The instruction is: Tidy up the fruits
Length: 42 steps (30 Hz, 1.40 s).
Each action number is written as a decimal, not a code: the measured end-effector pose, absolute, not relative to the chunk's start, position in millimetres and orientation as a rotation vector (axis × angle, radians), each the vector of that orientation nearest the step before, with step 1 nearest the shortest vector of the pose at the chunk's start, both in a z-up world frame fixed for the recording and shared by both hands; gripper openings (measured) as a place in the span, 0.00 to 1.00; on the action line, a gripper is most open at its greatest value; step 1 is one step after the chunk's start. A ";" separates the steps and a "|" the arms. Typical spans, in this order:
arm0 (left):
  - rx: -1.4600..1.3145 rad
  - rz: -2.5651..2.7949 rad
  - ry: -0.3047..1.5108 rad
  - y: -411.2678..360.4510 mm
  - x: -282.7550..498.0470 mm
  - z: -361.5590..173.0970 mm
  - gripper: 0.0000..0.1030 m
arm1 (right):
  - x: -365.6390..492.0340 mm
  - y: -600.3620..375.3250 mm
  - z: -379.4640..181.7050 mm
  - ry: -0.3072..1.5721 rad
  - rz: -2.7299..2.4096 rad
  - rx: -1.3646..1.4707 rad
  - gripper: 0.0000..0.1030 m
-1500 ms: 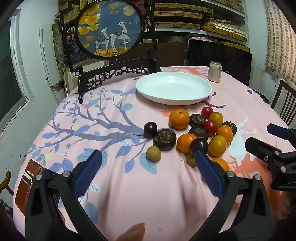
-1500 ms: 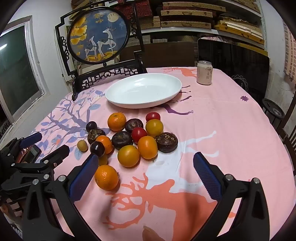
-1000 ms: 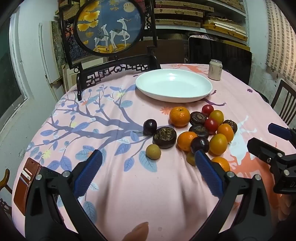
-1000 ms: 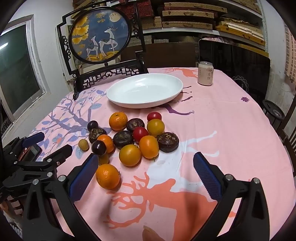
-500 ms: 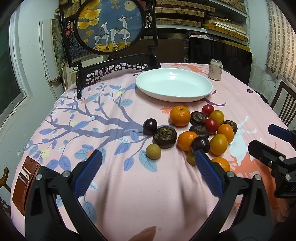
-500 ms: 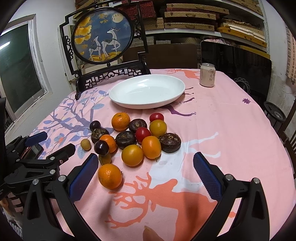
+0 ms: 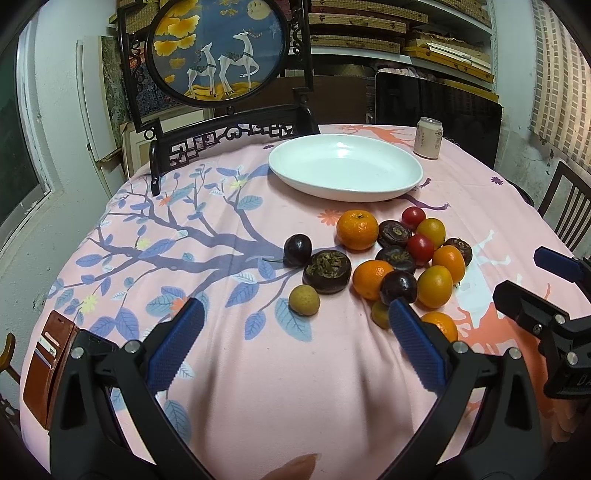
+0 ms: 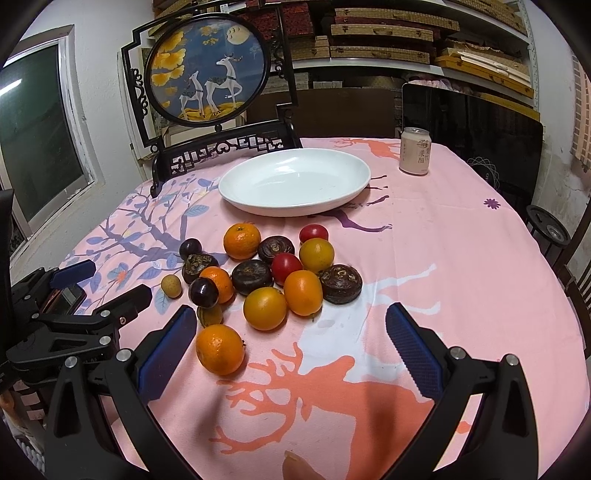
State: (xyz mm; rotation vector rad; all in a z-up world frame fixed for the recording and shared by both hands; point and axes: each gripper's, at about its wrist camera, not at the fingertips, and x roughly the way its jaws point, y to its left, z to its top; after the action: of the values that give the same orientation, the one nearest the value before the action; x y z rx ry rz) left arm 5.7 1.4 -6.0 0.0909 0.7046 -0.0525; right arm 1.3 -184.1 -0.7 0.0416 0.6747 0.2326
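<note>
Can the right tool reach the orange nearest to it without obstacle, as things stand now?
Probably yes. The right tool is open and the nearest orange lies alone on the cloth beside its left finger, apart from the other fruit.

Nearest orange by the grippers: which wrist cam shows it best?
Right wrist. The nearest orange sits whole and unobstructed beside that gripper's left finger. In the left wrist view the same orange is half hidden behind a blue finger pad.

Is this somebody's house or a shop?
Probably a room in a home, maybe also used for storage. A round table with a pink cloth holds fruit, a chair stands at it, and shelves of flat boxes line the back wall.
</note>
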 end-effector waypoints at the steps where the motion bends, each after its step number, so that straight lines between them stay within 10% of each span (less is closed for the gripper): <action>1: 0.089 -0.054 0.706 1.5 5.8 -6.0 0.98 | 1.2 -183.8 -0.7 0.674 0.233 0.040 0.99; 42: 0.087 -0.062 0.719 0.5 5.7 -10.8 0.98 | -0.9 -179.2 -1.8 0.674 0.242 0.025 0.99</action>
State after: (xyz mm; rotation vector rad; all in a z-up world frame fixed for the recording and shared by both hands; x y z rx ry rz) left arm 5.7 0.5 -10.8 0.0873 0.7189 -0.0616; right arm -0.9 -179.2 -1.8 0.0250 0.6743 0.2420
